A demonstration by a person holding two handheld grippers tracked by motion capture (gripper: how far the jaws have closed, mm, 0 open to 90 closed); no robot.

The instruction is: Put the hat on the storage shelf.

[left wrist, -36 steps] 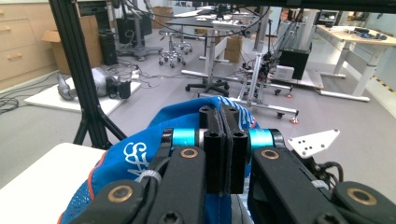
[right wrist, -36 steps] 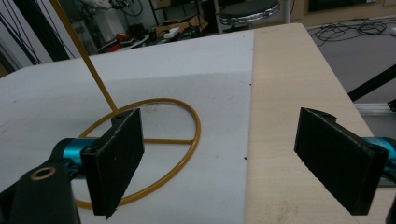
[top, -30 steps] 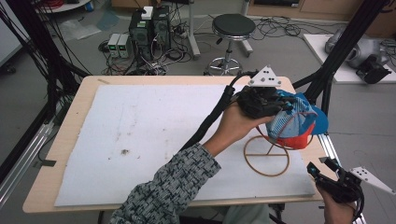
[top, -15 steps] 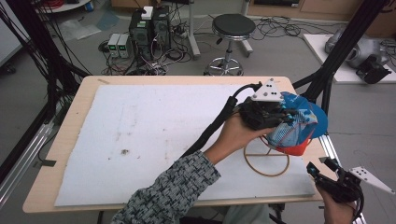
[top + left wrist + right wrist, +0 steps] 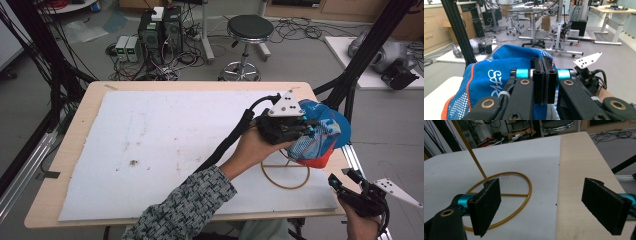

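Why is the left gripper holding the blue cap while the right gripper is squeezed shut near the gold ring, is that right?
Not quite. The left gripper does hold the cap, but the right gripper is open, not shut. The right gripper view shows its jaws wide apart near the ring.

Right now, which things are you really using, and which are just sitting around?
In use:
left gripper, shut on the blue cap
gold wire stand
right gripper, open, near the stand

Just around:
stool
computer boxes
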